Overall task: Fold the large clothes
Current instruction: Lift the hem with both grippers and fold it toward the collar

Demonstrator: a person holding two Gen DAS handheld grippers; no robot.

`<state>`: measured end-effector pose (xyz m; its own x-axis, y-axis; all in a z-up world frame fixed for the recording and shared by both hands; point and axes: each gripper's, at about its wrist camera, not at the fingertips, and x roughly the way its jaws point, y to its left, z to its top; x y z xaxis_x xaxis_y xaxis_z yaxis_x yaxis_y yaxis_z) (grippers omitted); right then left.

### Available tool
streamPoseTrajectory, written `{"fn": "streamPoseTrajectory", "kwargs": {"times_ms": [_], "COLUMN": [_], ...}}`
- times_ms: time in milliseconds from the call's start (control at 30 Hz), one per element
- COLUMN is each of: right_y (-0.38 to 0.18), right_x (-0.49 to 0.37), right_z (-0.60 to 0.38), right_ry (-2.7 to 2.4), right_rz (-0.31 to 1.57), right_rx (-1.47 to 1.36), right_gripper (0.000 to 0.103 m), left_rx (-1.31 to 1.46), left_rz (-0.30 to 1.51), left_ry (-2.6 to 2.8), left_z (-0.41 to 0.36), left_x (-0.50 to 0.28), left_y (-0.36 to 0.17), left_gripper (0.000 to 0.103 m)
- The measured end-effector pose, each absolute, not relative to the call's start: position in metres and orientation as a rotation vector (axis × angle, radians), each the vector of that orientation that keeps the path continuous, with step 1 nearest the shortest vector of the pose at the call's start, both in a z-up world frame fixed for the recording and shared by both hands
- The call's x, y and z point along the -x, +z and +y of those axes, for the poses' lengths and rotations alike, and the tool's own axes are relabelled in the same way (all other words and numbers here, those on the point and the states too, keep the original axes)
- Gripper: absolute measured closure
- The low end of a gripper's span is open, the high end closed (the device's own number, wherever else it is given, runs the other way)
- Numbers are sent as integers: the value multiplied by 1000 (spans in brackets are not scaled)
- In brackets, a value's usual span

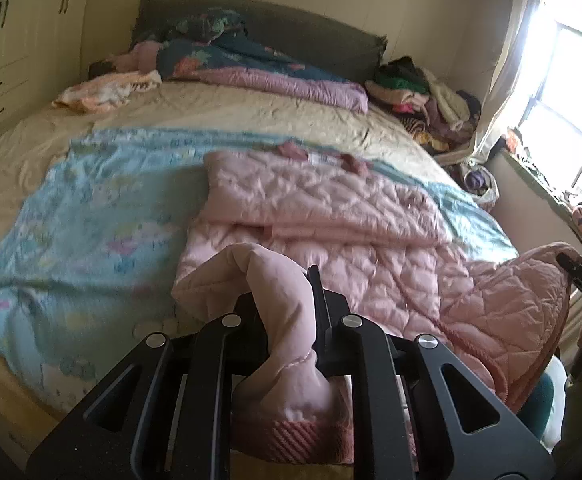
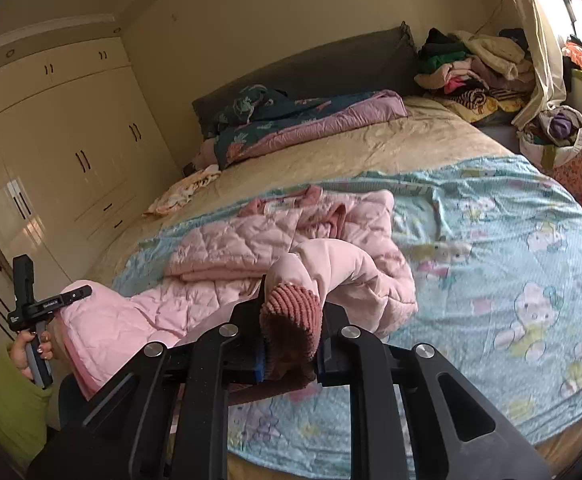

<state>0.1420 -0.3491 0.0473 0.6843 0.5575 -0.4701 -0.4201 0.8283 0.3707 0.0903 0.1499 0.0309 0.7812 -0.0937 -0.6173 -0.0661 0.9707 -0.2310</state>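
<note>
Pink quilted jacket (image 1: pixel 331 208) lies spread on a pale blue cartoon-print blanket (image 1: pixel 91 220) across the foot of the bed (image 1: pixel 219 108), its padded cloth puckered in diamond stitching. Both near ends are lifted off the blanket. The left gripper (image 1: pixel 291 312) has its jaws pressed together on a smooth pink sleeve, whose ribbed, darker pink cuff (image 1: pixel 303 436) hangs down between the arms. The right gripper (image 2: pixel 291 320) pinches the other ribbed cuff (image 2: pixel 291 308), with the sleeve arching up and away from the jaws toward the jacket body. In the right view a hand (image 2: pixel 31 350) in a green sleeve holds the left gripper's handle.

Farther up the beige sheet lie a purple and dark floral quilt (image 1: pixel 259 68) and a small peach cloth (image 1: pixel 107 90). A heap of mixed clothes (image 2: pixel 475 68) sits at the bed's far corner. Beside the bed, a bag (image 2: pixel 559 148) is stuffed with cloth. Cream cupboards (image 2: pixel 63 128) line the wall.
</note>
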Motion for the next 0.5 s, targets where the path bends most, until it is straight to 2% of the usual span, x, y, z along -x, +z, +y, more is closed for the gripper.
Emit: {"fn": "streamPoseTrajectory", "kwargs": {"times_ms": [500], "right_y": [86], "right_x": [-173], "right_z": [-347], "right_ry": [549], "right_rz": [542], "right_rx": [-263], "right_gripper": [88], "left_rx": [248], "left_rz": [589], "left_ry": [-17], "left_z": [154], "left_x": [-125], "left_y": [78], "left_gripper": [94]}}
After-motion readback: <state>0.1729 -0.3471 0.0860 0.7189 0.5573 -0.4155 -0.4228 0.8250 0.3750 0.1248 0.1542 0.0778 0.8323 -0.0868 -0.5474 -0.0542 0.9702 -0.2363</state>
